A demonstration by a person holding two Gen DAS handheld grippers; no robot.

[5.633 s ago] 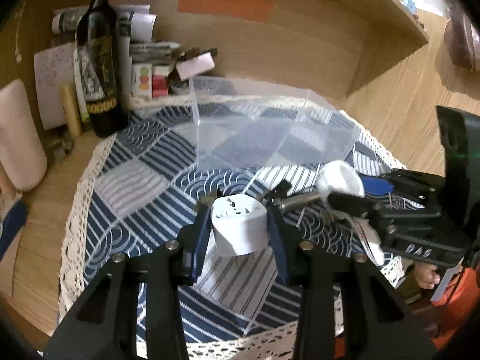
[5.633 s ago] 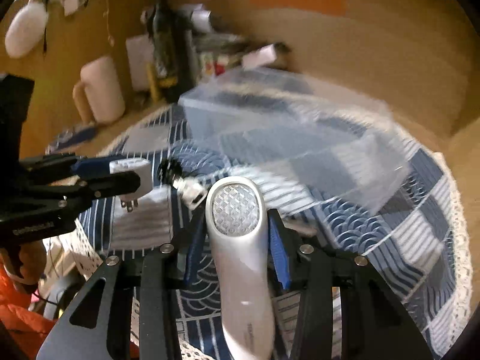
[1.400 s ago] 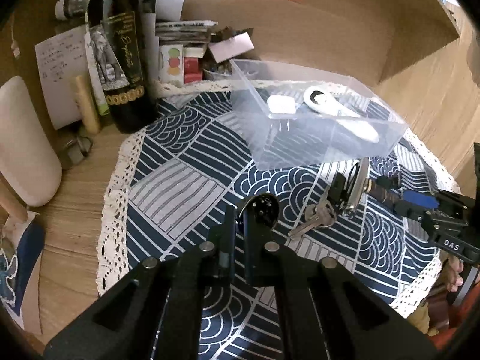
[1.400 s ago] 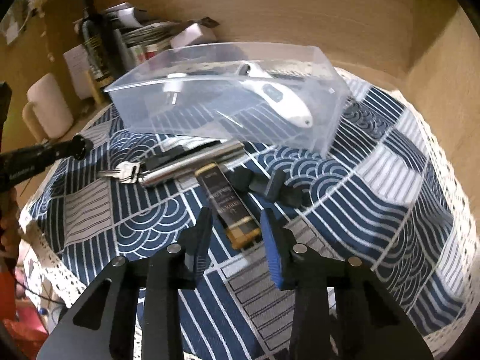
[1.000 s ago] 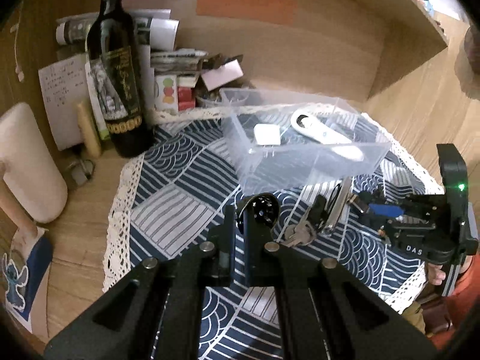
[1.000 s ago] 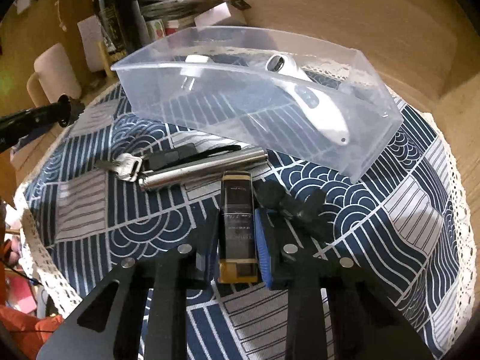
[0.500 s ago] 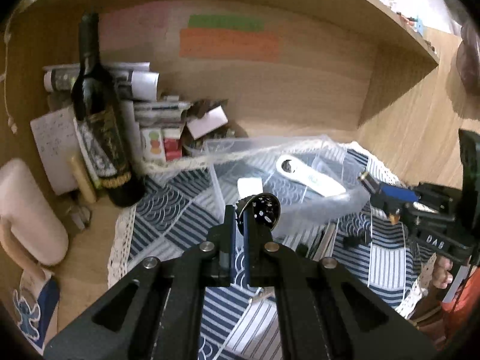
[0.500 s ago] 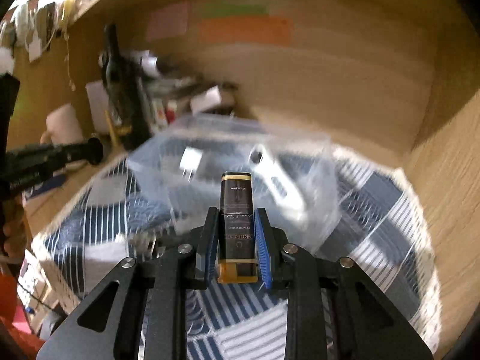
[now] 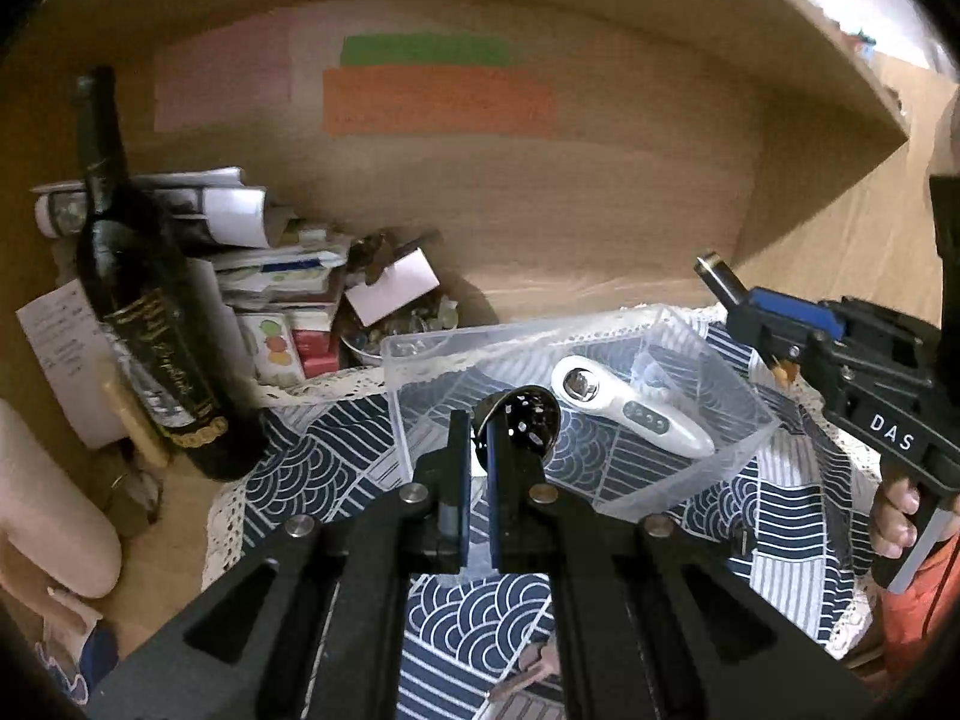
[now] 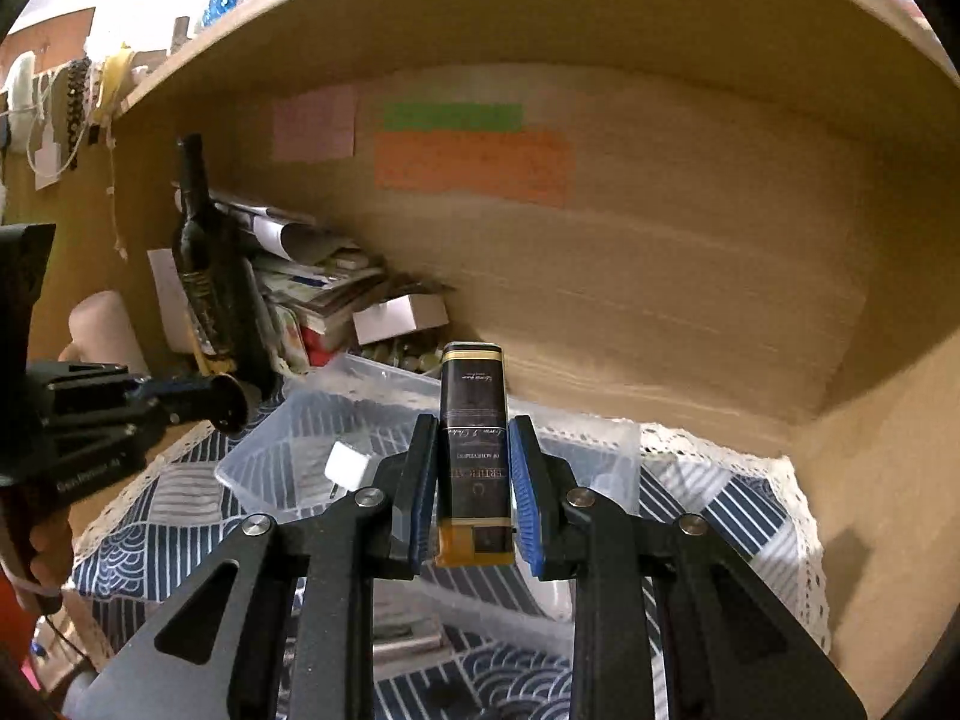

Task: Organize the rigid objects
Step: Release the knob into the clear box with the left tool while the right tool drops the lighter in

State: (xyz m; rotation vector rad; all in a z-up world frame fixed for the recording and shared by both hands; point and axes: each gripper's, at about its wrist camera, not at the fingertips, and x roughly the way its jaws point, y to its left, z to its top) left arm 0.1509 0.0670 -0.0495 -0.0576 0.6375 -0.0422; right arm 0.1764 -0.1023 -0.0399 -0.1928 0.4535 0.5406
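**Over the clear box: two claws, each with a small item**

Above the patterned cloth (image 9: 312, 474) on the counter, the right claw (image 10: 469, 474) pinches a dark lighter (image 10: 474, 450) between its blue pads. The lighter stands upright in the grip, with a gold band and an amber base at its lower end. Pale print runs across its body; only fragments can be made out, too small and turned to read with confidence. In the left wrist view this claw shows at the right edge, held by a hand (image 9: 897, 516), and its black body carries the white letters "DAS".

The left claw (image 9: 474, 450) has its fingers pressed together on a thin part of a small round black item (image 9: 531, 417) with tiny light dots on its face. What the item is, I cannot tell. It hangs over the near wall of the clear plastic box (image 9: 678, 492).

Inside the box lies a white handheld device (image 9: 624, 414) with a round lens-like head and three small buttons on its handle. A white plug adapter (image 10: 347, 463) also rests in the box.

Left of the box stands a dark wine bottle (image 9: 150, 336) with gold script on its label, not readable. Behind it papers and small cartons are piled against the wooden wall, where pink, green and orange sticky notes (image 9: 438, 99) hang, with no legible writing.
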